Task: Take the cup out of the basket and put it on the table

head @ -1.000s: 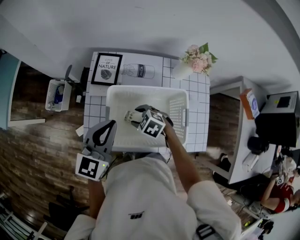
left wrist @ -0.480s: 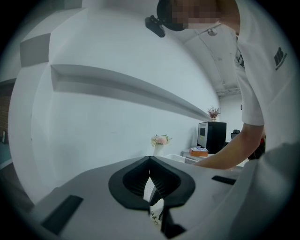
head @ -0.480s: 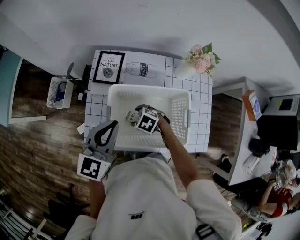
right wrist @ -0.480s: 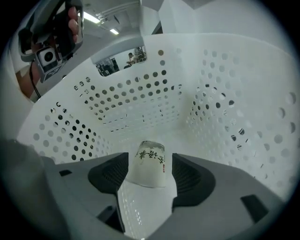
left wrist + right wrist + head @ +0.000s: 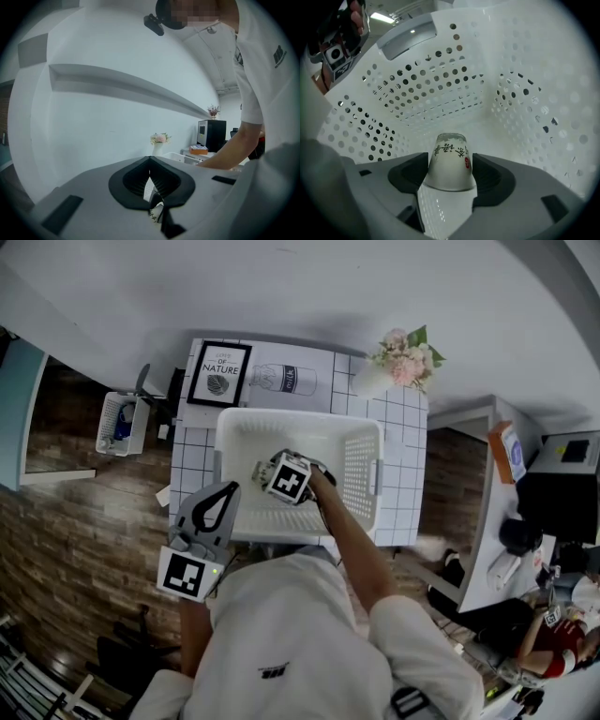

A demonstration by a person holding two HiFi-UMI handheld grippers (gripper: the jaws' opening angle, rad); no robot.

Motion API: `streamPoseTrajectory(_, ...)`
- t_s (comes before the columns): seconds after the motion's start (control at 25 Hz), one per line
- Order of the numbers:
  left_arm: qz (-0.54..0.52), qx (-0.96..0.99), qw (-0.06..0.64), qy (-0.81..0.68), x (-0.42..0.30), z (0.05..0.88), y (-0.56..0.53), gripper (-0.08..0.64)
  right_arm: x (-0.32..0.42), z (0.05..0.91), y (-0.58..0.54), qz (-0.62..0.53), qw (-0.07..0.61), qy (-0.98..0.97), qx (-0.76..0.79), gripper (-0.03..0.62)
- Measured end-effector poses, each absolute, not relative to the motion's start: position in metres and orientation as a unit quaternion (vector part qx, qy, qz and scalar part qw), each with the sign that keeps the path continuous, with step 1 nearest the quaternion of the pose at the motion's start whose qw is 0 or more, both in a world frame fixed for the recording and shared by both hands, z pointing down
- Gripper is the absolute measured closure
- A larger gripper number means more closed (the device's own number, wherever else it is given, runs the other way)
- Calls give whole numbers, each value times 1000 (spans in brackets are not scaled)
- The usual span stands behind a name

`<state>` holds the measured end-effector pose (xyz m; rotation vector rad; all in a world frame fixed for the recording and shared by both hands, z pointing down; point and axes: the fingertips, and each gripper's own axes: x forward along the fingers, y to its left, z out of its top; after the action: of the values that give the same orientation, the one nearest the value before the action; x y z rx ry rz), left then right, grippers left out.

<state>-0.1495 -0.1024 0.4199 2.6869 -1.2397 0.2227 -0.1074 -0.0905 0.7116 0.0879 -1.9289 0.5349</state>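
Note:
A white perforated basket (image 5: 298, 418) stands on the white tiled table (image 5: 192, 451). Inside it is a pale cup (image 5: 262, 471) with dark characters and a red stamp (image 5: 450, 161), its narrower end pointing away from the right gripper view's camera. My right gripper (image 5: 269, 470) reaches down into the basket. Its jaws (image 5: 450, 159) stand wide on either side of the cup, and I see no firm squeeze on it. My left gripper (image 5: 228, 489) hangs shut and empty just outside the basket's near left corner, its tips meeting (image 5: 151, 161).
Behind the basket on the table are a framed print (image 5: 219, 376), a milk-bottle picture (image 5: 281, 381) and a vase of pink flowers (image 5: 398, 360). A small basket (image 5: 120, 425) sits on the wooden floor at left. A desk (image 5: 487, 512) and a seated person are at right.
My right gripper has moved a little further left and deeper into the basket, closing in on the cup. The left gripper has barely moved.

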Motion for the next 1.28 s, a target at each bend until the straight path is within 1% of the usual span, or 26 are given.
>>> streamPoseTrajectory(0.36, 80, 906, 84, -408, -142, 422, -102, 554, -106, 713, -93, 209, 542, -814, 30, 313)
streamPoseTrajectory(0.56, 79, 907, 82, -405, -142, 422, -100, 554, -104, 713, -109, 164, 544, -821, 52, 313)
streamPoseTrajectory(0.68, 81, 909, 81, -402, -143, 422, -99, 554, -101, 709, -110, 161, 544, -821, 56, 314)
streamPoseTrajectory(1.28, 76, 922, 72, -374, -139, 420, -92, 554, -100, 660, -118, 141, 500, -847, 111, 314)
